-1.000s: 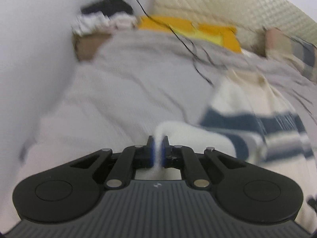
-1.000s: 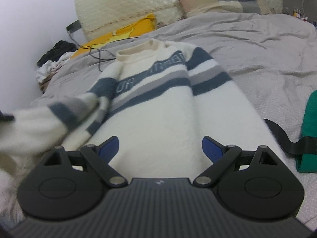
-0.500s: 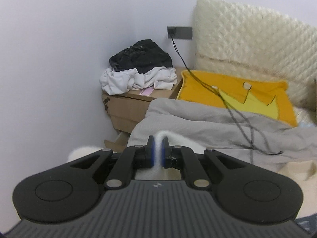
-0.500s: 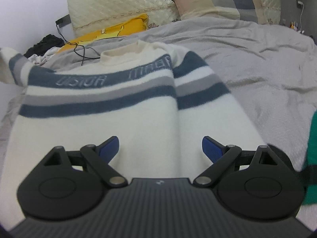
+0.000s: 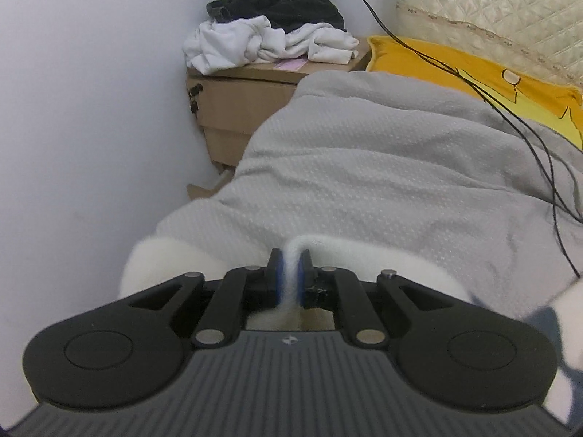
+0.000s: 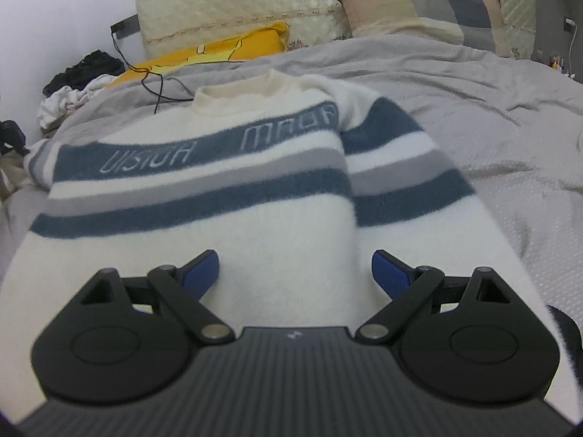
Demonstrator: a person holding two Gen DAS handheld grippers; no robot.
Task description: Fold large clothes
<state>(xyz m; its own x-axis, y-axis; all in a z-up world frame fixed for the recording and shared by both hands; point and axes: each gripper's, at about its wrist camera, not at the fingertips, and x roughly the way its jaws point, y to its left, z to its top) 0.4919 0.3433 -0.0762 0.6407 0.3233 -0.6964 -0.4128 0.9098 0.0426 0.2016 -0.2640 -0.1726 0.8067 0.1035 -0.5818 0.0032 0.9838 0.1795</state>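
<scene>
Left wrist view: left gripper (image 5: 288, 279) pinching a fold of white sweater (image 5: 382, 266) cloth, jaws starting to part with the cloth still pressed between the pads. Sweater at the bed's (image 5: 364, 167) left edge. Beyond it, nightstand (image 5: 237, 109) with a clothes pile (image 5: 269, 25) on top; bottom drawer ajar, contents not visible.

Right wrist view: right gripper (image 6: 295, 273) spread wide, nothing between its fingers. Sweater (image 6: 226, 196) flat on the bed (image 6: 492, 127), collar toward the headboard (image 6: 255, 7).

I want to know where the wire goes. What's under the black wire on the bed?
The black wire lies on the grey blanket and crosses the yellow pillow. The pillow's lower part hides under the blanket, and the mattress cannot be seen.
</scene>
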